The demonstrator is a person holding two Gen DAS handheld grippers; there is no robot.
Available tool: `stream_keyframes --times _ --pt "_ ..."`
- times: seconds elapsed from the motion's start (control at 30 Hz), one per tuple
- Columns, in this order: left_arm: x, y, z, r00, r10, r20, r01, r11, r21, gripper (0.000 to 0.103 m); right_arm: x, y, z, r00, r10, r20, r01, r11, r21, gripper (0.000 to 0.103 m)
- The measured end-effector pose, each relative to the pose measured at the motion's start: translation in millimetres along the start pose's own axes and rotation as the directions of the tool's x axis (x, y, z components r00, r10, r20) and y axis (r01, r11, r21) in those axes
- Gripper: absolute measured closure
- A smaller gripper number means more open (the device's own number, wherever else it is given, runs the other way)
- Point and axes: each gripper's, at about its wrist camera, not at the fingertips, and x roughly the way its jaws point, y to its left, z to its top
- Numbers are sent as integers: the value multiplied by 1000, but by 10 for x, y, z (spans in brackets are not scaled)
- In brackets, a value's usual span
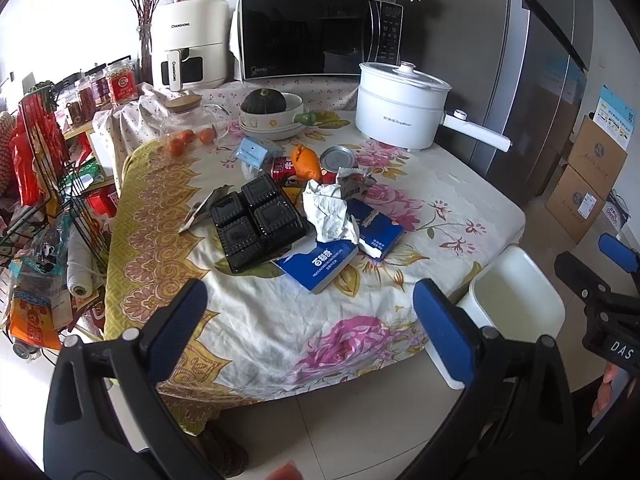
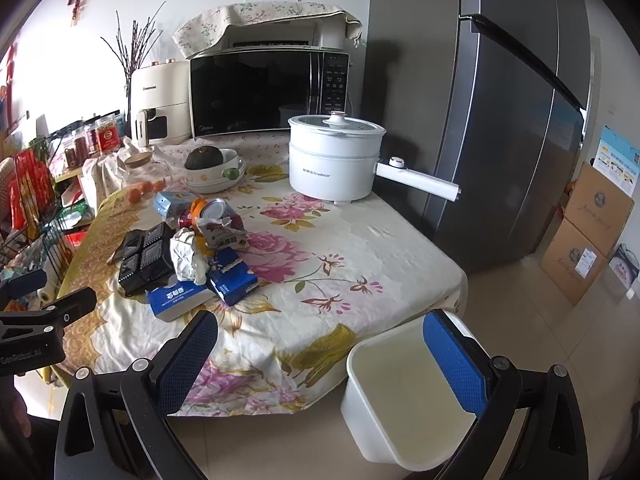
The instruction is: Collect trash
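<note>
A pile of trash lies on the flowered tablecloth [image 1: 280, 320]: a black plastic tray [image 1: 256, 220], crumpled white paper [image 1: 328, 212], blue tissue packs [image 1: 320, 264], a torn blue box [image 1: 380, 232], a tin can [image 1: 338, 160], orange peel [image 1: 306, 162] and a red can [image 1: 285, 168]. The pile also shows in the right wrist view [image 2: 192, 256]. An empty white bin [image 1: 516, 300] [image 2: 404, 400] stands on the floor by the table's near right corner. My left gripper [image 1: 310, 328] is open and empty, short of the pile. My right gripper [image 2: 320, 364] is open and empty, above the table edge and bin.
A white electric pot [image 1: 400, 108], a bowl with a dark squash [image 1: 268, 114], a glass jar [image 1: 192, 120] and oranges [image 1: 176, 146] sit further back. A microwave [image 1: 316, 36] and air fryer [image 1: 188, 44] stand behind. Fridge [image 2: 512, 120] right, cardboard boxes [image 2: 588, 236], cluttered rack [image 1: 48, 184] left.
</note>
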Motion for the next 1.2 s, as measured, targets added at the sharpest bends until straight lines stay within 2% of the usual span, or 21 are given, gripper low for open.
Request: stream_keyframes --times 0.4,0.43,1.2 --pt "25 -73 118 1000 -6 8 6 1000 4 1 -1 0 -4 1000 -1 1 1 1000 -1 0" --pt "-15 -5 -16 1000 -7 13 7 1000 2 1 1 -1 -4 1000 -1 0 1 1000 -1 0" --pt "-35 -8 -23 1000 -10 27 9 1000 8 1 12 -24 -8 1000 -4 -1 4 1000 0 0"
